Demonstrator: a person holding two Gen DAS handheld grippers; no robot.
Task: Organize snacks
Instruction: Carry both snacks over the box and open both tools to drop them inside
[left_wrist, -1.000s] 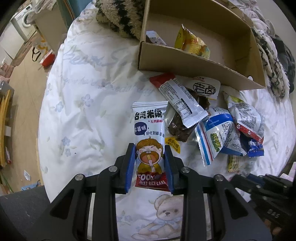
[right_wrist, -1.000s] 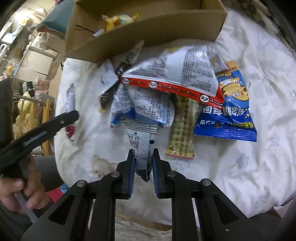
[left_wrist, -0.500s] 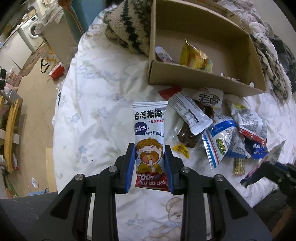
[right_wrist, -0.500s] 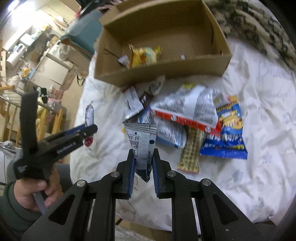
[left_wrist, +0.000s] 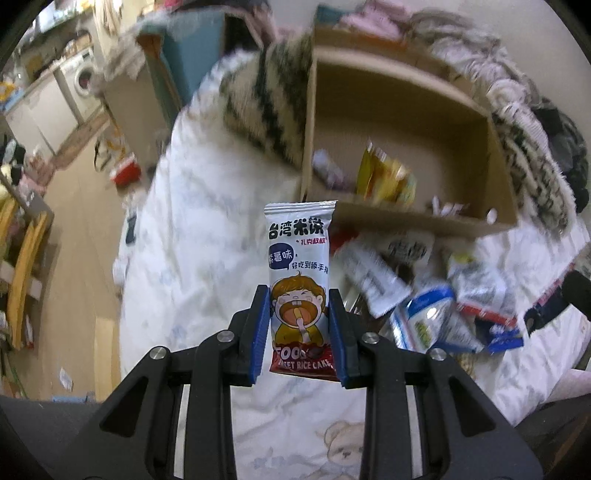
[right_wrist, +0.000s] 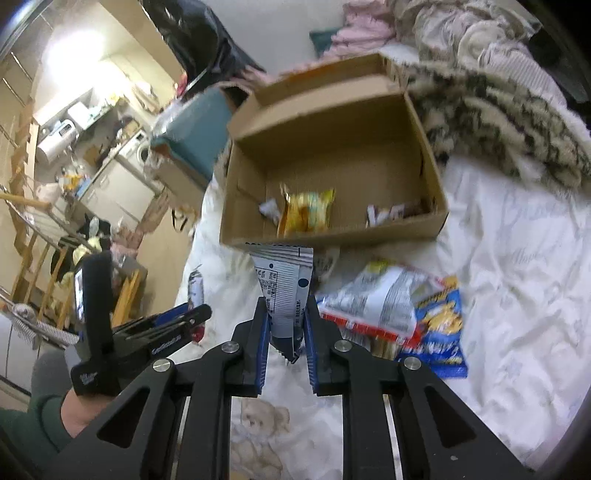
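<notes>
Left tool (left_wrist: 299, 325) gripping white rice-cake packet (left_wrist: 298, 280); right tool (right_wrist: 287, 343) clamping grey-white printed sachet (right_wrist: 286, 291). About 3 snacks inside brown cardboard box (right_wrist: 436, 221) upper centre; several packets left lower right on bed.

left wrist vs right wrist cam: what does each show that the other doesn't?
Left wrist only: the white sweet rice cake packet with a cartoon child, clamped in the left gripper.

Right wrist only: the grey-and-white printed sachet pinched in the right gripper, and a green-sleeved hand.

Both: the brown cardboard box, the yellow snack bag inside, loose packets on the white floral bedsheet.
</notes>
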